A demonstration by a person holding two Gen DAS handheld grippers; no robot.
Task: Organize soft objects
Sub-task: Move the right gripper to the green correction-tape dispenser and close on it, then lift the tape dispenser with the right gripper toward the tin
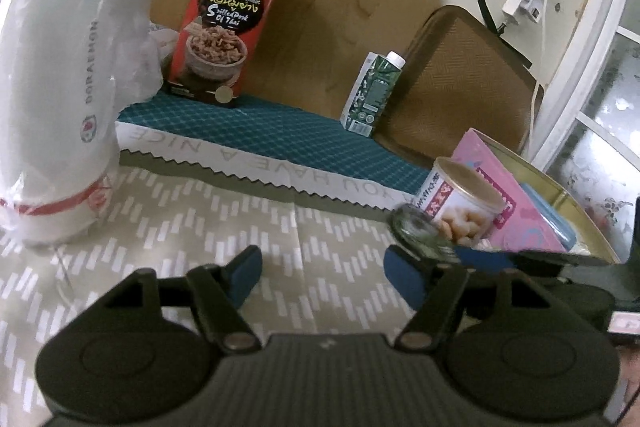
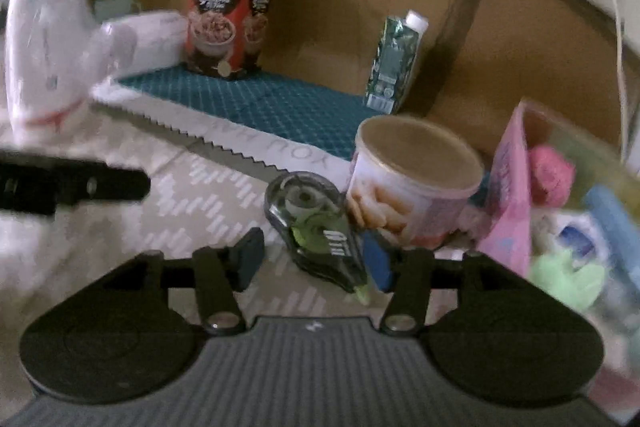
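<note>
My right fingers (image 2: pixel 314 259) stand apart, gripping nothing; a correction-tape dispenser (image 2: pixel 316 223) lies between them at frame centre. My left fingers (image 1: pixel 326 273) are likewise parted and empty over the worktop (image 1: pixel 200 227). Soft pink (image 2: pixel 550 173) and green plush (image 2: pixel 568 277) sit in the tin (image 2: pixel 580 147), right edge. Risk: closing now would grip the hard dispenser or topple the snack can (image 2: pixel 412 183) touching it.

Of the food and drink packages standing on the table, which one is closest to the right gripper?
The round snack can with the tan lid: it stands just beyond the right gripper, beside the correction tape dispenser. The red meat-floss box and green drink carton stand back by the wall.
</note>
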